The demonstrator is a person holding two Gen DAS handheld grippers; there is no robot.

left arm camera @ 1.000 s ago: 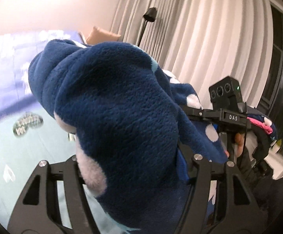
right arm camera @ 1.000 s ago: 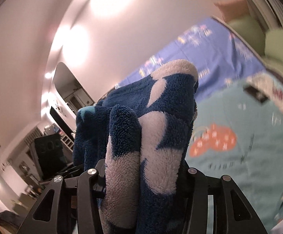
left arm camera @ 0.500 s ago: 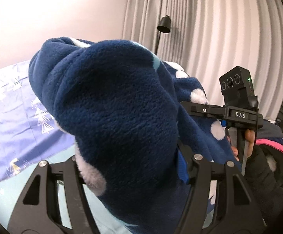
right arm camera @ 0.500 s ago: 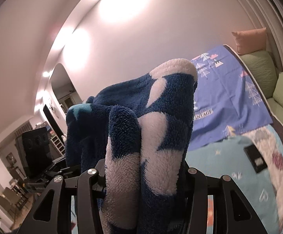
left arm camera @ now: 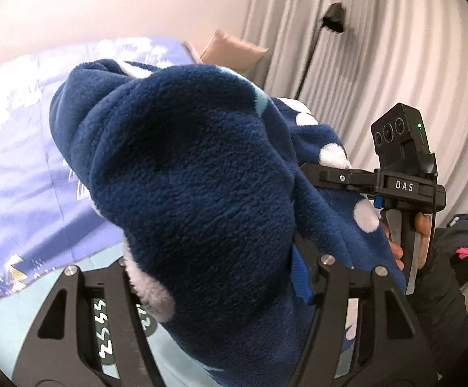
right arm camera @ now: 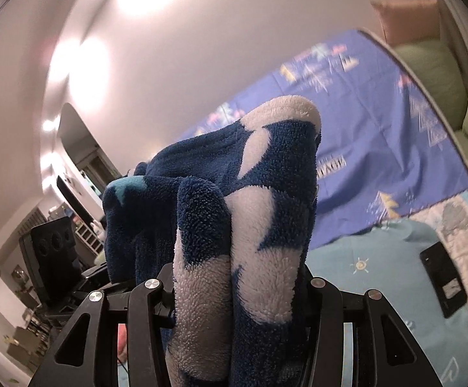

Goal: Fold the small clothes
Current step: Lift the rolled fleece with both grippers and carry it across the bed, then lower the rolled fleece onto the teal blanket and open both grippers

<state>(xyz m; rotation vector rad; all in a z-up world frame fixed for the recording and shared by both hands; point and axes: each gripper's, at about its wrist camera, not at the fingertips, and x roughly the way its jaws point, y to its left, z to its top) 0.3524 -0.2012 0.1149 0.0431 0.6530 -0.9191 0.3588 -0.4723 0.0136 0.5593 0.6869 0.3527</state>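
Observation:
A dark blue fleece garment with white spots [left arm camera: 201,174] hangs in the air between both grippers. My left gripper [left arm camera: 221,277] is shut on one bunched end of it; the fabric hides the fingertips. My right gripper [right arm camera: 237,293] is shut on the other bunched end [right arm camera: 253,213], fingertips hidden too. In the left wrist view the right gripper's body [left arm camera: 401,180] shows at the right, with the garment stretched toward it. In the right wrist view the left gripper's body [right arm camera: 53,258] shows at the left behind the fabric.
Below lies a bed with a light teal sheet [right arm camera: 379,267] and a blue patterned cover [right arm camera: 363,122]. A black phone-like slab [right arm camera: 443,280] lies on the sheet. A pink cushion [left arm camera: 234,51], green cushions [right arm camera: 433,74], a floor lamp [left arm camera: 330,22] and curtains stand behind.
Both grippers have tilted down a little with the garment still held; the bed and cover fill more of each view than half a second ago. The grips have not changed.

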